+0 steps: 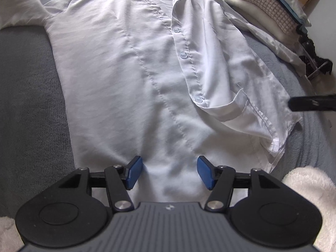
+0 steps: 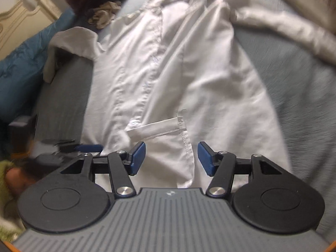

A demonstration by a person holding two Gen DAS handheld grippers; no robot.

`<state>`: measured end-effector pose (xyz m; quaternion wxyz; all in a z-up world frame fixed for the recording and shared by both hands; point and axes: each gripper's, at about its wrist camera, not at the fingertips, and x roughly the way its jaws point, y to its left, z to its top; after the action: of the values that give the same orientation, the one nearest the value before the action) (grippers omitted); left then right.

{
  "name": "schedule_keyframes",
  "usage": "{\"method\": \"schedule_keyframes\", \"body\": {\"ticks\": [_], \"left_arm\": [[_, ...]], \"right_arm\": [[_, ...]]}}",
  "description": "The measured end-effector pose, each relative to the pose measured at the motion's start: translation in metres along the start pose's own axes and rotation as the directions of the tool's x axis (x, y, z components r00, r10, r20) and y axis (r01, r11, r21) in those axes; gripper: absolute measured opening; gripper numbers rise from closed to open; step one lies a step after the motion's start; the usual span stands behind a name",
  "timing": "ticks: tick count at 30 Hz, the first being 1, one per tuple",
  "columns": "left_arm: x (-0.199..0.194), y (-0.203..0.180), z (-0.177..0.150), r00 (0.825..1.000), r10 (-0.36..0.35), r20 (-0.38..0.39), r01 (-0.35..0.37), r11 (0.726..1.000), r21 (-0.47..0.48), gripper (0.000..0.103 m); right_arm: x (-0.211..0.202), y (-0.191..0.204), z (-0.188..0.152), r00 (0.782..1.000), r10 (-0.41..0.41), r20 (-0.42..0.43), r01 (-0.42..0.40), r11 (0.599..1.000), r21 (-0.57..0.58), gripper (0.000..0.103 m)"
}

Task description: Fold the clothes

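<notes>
A grey blanket (image 1: 27, 96) covers the bed, and a white button-up shirt (image 1: 117, 73) lies spread over it, front up, collar at the far end and hem toward both cameras. Its button placket (image 1: 184, 54) runs down the middle, and the bottom corner of one front panel (image 1: 247, 113) is flipped back on itself, showing the hem stitching. Other clothes sit heaped at the head of the bed, among them a pink houndstooth piece (image 1: 266, 2) and a blue quilted item (image 2: 23, 67). The left gripper (image 1: 169, 173) hangs over the lower hem of the shirt with its blue pads (image 1: 134, 172) set apart and nothing clamped between them; cloth simply shows in the gap. The right gripper (image 2: 171, 157) sits above the folded-back corner, likewise parted and empty, its view smeared by motion. A fluffy white sleeve (image 1: 310, 199) shows at the edge.
</notes>
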<state>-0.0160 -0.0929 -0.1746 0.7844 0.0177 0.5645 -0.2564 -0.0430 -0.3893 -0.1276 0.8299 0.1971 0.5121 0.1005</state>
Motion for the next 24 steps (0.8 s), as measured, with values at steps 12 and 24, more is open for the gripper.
{"method": "schedule_keyframes", "body": {"ticks": [12, 24], "left_arm": [[-0.025, -0.004, 0.005, 0.998, -0.045, 0.041, 0.046, 0.999, -0.006, 0.058], [-0.012, 0.029, 0.027, 0.940, -0.336, 0.064, 0.338, 0.884, -0.324, 0.054]], "right_arm": [[0.058, -0.018, -0.004, 0.995, 0.033, -0.091, -0.029, 0.999, 0.044, 0.009], [0.042, 0.072, -0.031, 0.963, 0.181, -0.198, -0.256, 0.841, -0.477, 0.003]]}}
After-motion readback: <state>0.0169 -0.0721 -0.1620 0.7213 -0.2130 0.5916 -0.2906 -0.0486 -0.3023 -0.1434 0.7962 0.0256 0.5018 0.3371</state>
